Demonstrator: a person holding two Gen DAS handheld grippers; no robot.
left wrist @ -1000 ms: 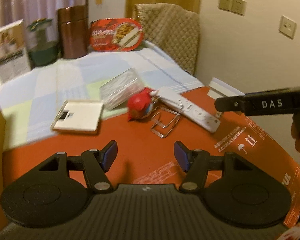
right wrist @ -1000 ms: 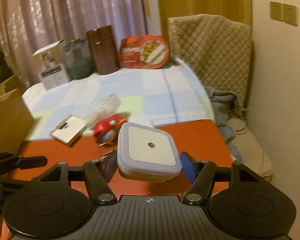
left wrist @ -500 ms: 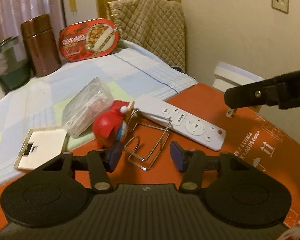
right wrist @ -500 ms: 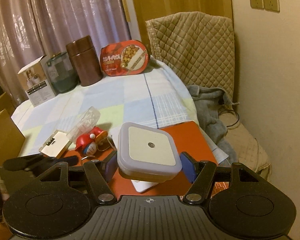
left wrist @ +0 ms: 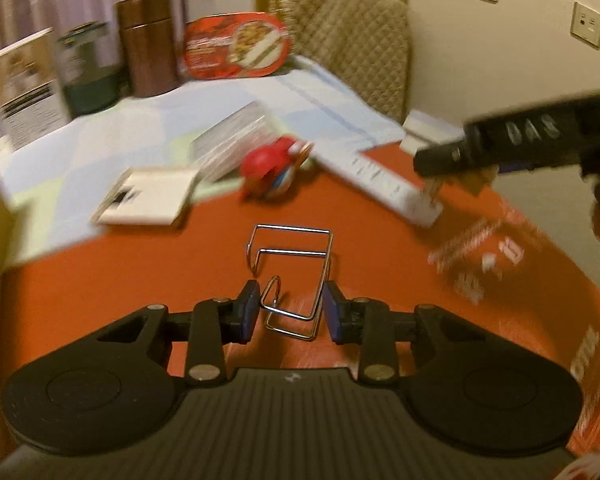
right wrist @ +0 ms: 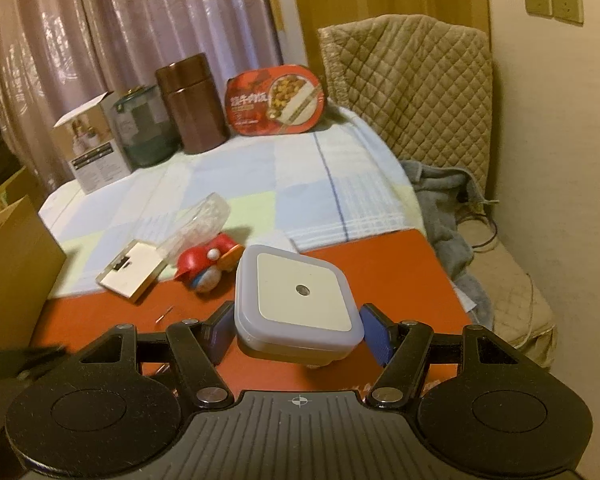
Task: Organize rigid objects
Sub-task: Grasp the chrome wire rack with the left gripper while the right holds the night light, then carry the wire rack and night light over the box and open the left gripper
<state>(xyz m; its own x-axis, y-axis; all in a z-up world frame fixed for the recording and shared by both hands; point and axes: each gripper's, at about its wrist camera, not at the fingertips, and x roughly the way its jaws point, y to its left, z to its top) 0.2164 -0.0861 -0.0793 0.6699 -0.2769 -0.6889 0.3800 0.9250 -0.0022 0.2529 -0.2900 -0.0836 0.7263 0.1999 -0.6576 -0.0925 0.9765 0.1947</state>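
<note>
The left gripper [left wrist: 287, 312] has swung from the red toy figure [left wrist: 274, 168] and its jaws have narrowed to pinch the bent silver wire rack [left wrist: 292, 276] above the orange board [left wrist: 140, 272], while the right gripper [right wrist: 296, 330] keeps clamping the square white night-light [right wrist: 296, 300].
</note>
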